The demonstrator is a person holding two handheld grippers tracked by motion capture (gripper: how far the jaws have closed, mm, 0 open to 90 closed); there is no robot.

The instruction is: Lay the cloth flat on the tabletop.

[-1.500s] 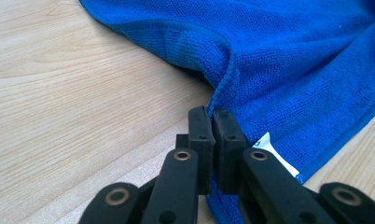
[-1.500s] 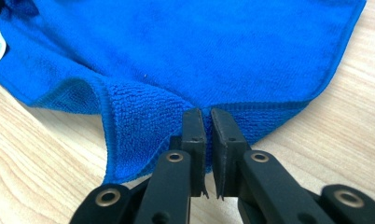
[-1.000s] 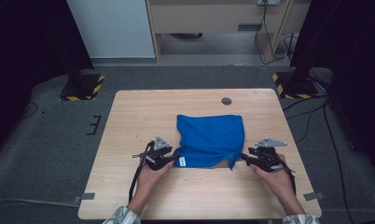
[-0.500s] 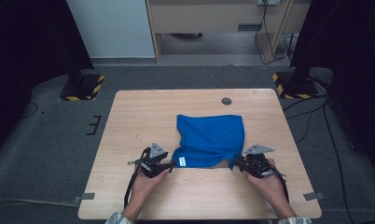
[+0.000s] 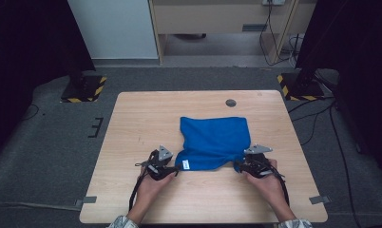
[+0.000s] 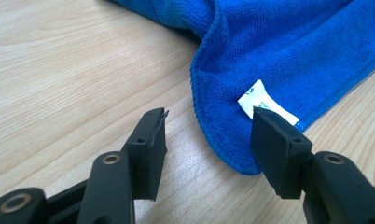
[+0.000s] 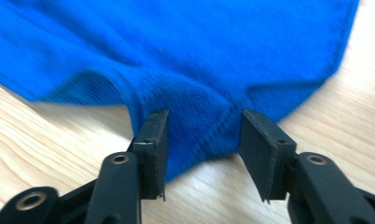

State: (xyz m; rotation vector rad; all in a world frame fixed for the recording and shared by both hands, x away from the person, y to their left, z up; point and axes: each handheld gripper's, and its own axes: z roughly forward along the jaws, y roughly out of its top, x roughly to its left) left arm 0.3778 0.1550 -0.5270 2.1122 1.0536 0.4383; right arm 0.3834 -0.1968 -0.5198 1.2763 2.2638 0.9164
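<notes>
I have the blue cloth (image 5: 214,141) lying folded on the wooden table (image 5: 132,128), and I take it as my landmark: my left gripper (image 6: 209,140) sits at its near-left corner, jaws spread, the white tag (image 6: 265,102) just beside one of them. My right gripper (image 7: 203,140) straddles the near-right corner, jaws spread with fabric between them, not yet pinched, which I judge readies both corners for lifting. No container is on the table.
</notes>
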